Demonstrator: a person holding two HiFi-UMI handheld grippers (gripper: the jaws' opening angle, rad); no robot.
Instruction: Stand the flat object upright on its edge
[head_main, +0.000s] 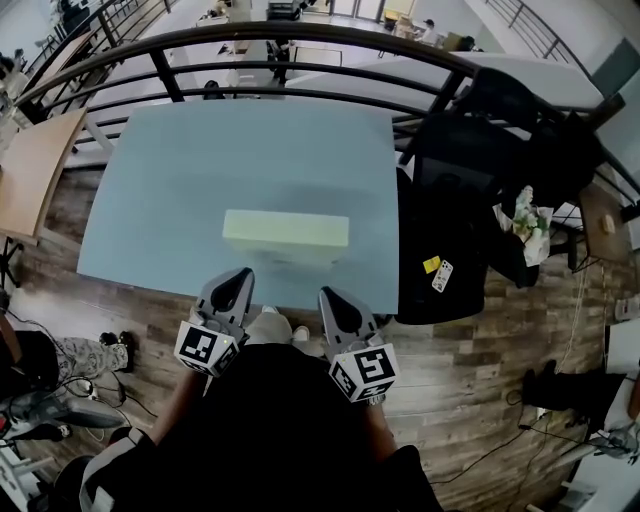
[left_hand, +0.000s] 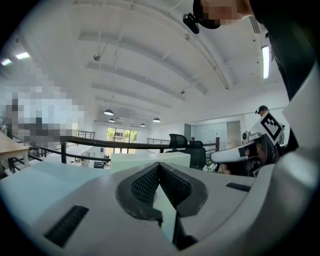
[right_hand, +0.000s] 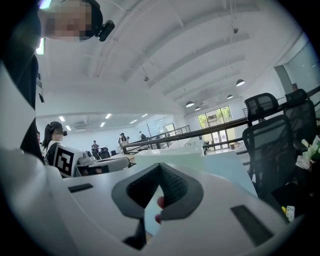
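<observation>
Cream block (head_main: 285, 238): long rectangular slab, matte and foam-like, on the table near its front edge, about centred. It seems to stand on a long edge with a narrow face up, though the steep angle leaves this unsure.
Table (head_main: 160, 200): pale blue-grey, smooth rectangular top.
Markers (head_main: 205, 347): black-and-white square codes on each gripper's cube.
Left gripper (head_main: 243, 274): white shell. The jaws are pressed together tip to tip with nothing between them. The tip is over the table's near edge, short of the block and apart from it.
Right gripper (head_main: 325, 294): same build. The jaws are closed and empty. It is near the left gripper and also clear of the block.
Pads (left_hand: 145, 182): dark, finely ridged rubber, forming a V that meets at the tip.
Chair (head_main: 470, 160): black mesh office chair, just right of the table.
Railing (head_main: 300, 38): dark curved metal bars beyond the table.
Floor (head_main: 480, 380): wood-look planks.
</observation>
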